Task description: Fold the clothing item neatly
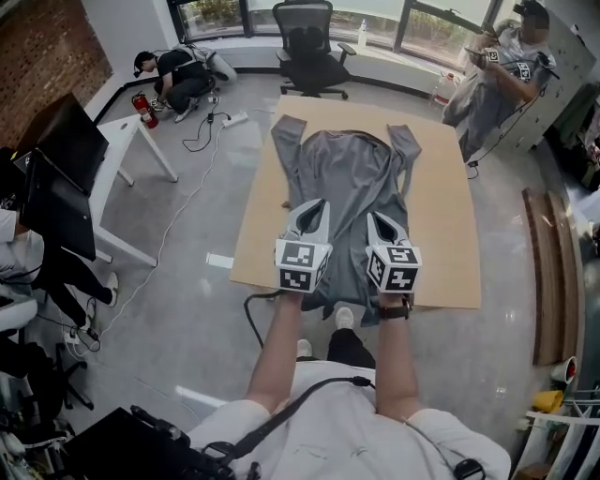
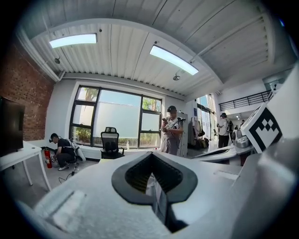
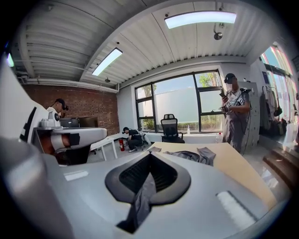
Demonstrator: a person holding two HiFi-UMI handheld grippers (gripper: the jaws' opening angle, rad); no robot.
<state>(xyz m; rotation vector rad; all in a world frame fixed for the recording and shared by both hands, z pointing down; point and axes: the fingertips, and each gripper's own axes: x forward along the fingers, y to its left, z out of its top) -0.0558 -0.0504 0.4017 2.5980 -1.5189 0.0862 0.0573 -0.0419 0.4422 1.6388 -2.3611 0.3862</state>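
The tan bench (image 1: 450,234) carries the grey shirt (image 1: 347,173), spread flat with its sleeves toward the far edge and its lower end over the near edge by me. My 2 forearms (image 1: 281,352) reach forward side by side. My left tool (image 1: 313,204) is clamped on a pinch of the shirt's fabric. My right tool (image 1: 377,217), just beside it, is clamped likewise.

a black mesh office chair (image 1: 307,42) by the windows (image 1: 220,14) — a red fire extinguisher (image 1: 143,109) near a white desk (image 1: 117,136).
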